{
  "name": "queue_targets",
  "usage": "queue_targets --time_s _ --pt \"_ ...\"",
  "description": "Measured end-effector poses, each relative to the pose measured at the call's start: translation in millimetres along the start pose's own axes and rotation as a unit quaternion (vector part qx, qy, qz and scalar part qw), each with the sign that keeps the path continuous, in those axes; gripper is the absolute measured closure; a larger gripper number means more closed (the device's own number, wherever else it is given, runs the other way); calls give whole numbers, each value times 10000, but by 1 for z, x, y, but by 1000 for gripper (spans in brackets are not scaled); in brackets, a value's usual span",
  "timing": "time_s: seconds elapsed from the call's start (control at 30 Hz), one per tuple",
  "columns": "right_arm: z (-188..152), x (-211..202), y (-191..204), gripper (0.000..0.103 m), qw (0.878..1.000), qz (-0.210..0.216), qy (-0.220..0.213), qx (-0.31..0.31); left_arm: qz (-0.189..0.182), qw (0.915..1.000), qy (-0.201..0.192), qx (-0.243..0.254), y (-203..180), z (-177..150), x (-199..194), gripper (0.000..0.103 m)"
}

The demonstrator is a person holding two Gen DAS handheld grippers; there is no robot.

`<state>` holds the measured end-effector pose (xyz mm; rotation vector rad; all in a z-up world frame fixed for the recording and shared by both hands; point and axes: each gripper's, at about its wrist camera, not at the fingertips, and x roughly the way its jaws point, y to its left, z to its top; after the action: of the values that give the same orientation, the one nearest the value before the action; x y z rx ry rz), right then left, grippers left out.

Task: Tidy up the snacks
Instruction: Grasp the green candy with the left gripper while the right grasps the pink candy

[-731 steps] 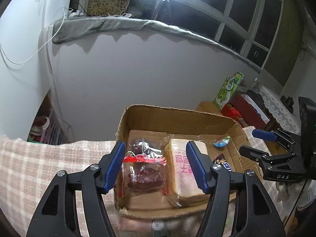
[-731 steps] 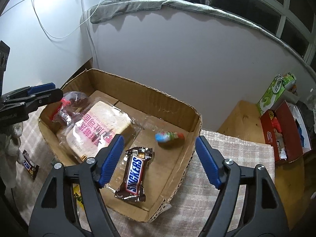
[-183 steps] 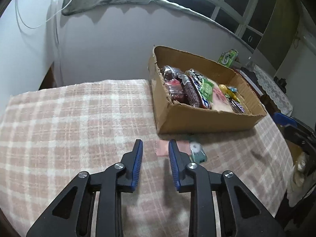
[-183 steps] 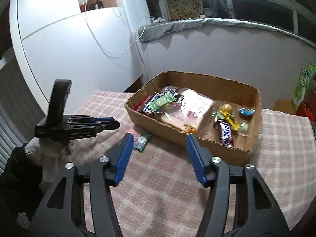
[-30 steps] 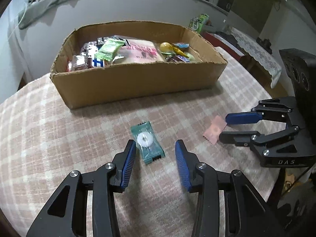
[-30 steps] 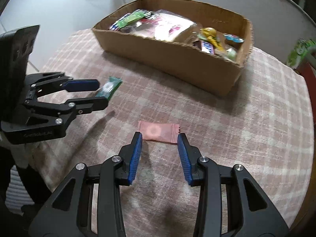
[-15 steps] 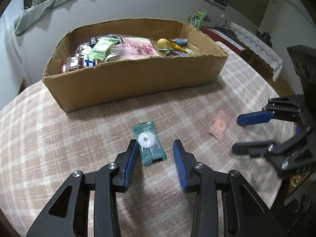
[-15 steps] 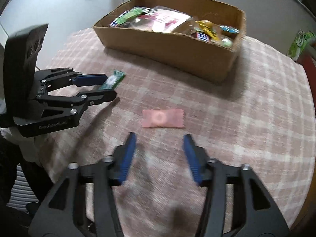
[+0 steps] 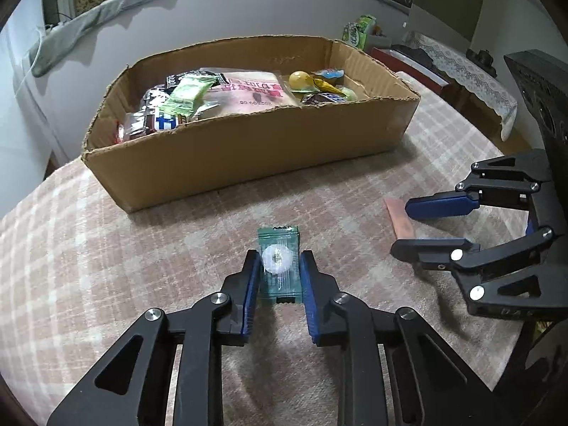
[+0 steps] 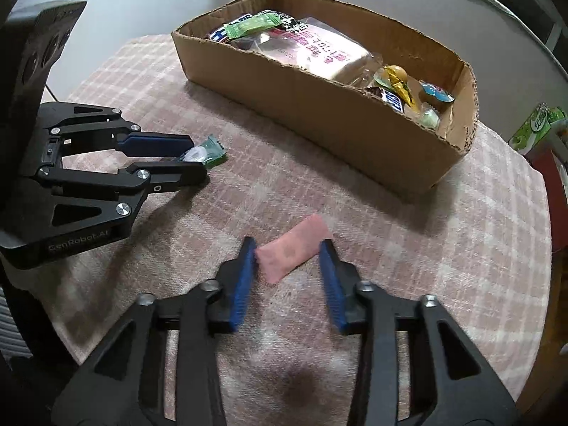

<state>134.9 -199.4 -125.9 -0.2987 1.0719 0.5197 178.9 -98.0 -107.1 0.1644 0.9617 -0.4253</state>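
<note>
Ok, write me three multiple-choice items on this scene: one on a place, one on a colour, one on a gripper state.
1. Where is the green candy?
A. in the cardboard box
B. on the tablecloth between the left gripper's fingers
C. on the floor

2. What colour is the packet by the right gripper?
A. pink
B. yellow
C. blue

3. How are the right gripper's jaws?
A. shut on a chocolate bar
B. open around the packet
C. out of view

Answers: 1 B, the left gripper straddles it outside the cardboard box. 2 A, pink wrapper. 3 B, gaps show beside the packet.
</note>
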Motion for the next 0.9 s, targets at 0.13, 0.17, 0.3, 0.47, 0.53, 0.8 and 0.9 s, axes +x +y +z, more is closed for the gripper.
queue_targets --time_s 0.13,0.17,0.3,0.47,0.53,0.8,0.9 --pt "0 -1 1 76 10000 41 -10 -10 -2 10000 -33 -55 2 -3 -2 83" --pt "0 -1 2 76 10000 29 -13 -24 -10 10000 -37 -75 3 -4 -3 83" --pt "-2 -3 -4 75 9999 87 52 81 1 10000 -42 -82 4 -8 -7 84" --pt "-4 -13 -14 37 9981 161 100 587 -23 9999 -86 -55 5 -11 -11 84" --pt "-3 -10 -18 37 9957 387 299 791 -62 9999 -94 -43 5 -13 -11 84" --pt "18 8 -4 45 9972 121 422 601 -143 9998 -154 -69 12 -17 -15 83" --pt "21 10 8 59 9985 -81 442 301 -146 9998 -156 -66 13 -18 -15 84"
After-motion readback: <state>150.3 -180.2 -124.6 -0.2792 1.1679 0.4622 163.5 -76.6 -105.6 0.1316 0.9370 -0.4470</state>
